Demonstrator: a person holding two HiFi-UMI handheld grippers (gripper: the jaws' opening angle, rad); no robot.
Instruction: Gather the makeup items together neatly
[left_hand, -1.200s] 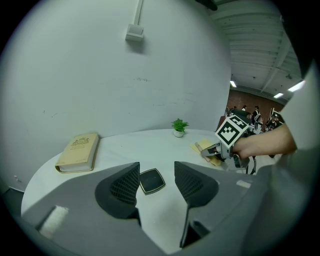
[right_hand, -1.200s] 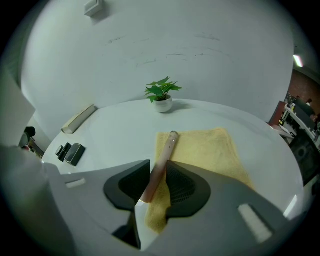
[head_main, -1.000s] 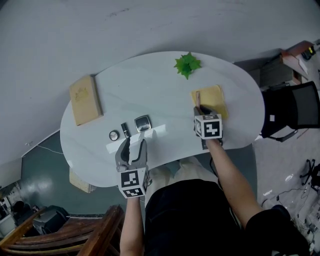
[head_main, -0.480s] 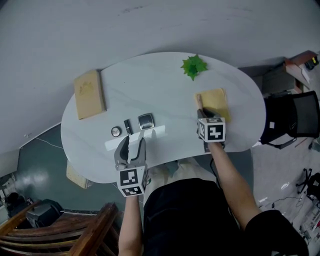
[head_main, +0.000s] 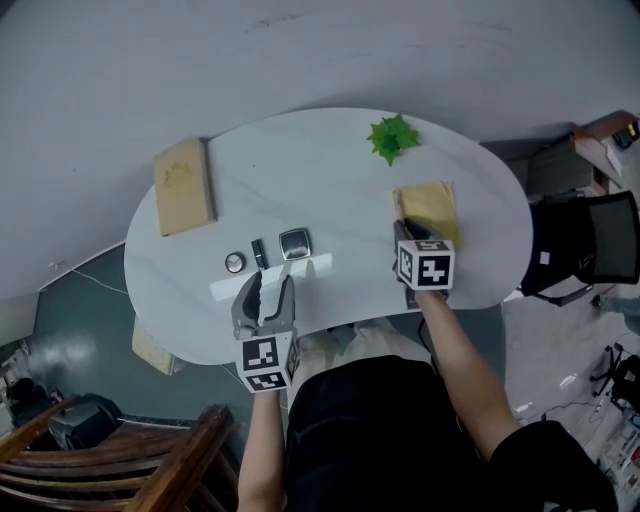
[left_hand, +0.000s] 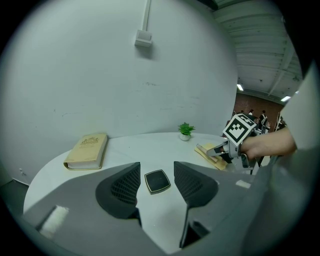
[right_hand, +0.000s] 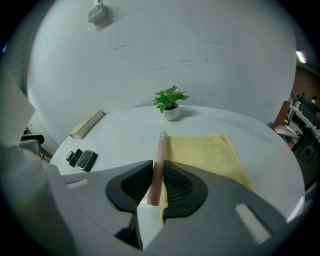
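Note:
My right gripper (head_main: 402, 226) (right_hand: 159, 176) is shut on a thin pink tube (right_hand: 160, 155) that lies along the left edge of a yellow cloth (head_main: 430, 210) (right_hand: 205, 152); its jaws have just been closing on the tube. My left gripper (head_main: 270, 287) (left_hand: 156, 168) stands open over the table's near side, nothing between its pads. Just beyond it lie a square dark compact (head_main: 294, 243) (left_hand: 157, 181), a black lipstick (head_main: 259, 253) and a small round case (head_main: 235, 263), close together in a row. The right gripper view shows the compact (right_hand: 88, 160) far to the left.
A tan book (head_main: 185, 185) (left_hand: 87, 150) lies at the white table's (head_main: 330, 180) far left. A small potted plant (head_main: 393, 137) (right_hand: 171, 102) stands at the far edge. A black chair (head_main: 590, 235) stands to the right, a wooden chair (head_main: 150, 470) at the lower left.
The head view has shifted slightly. Both grippers and the items on the table keep their places.

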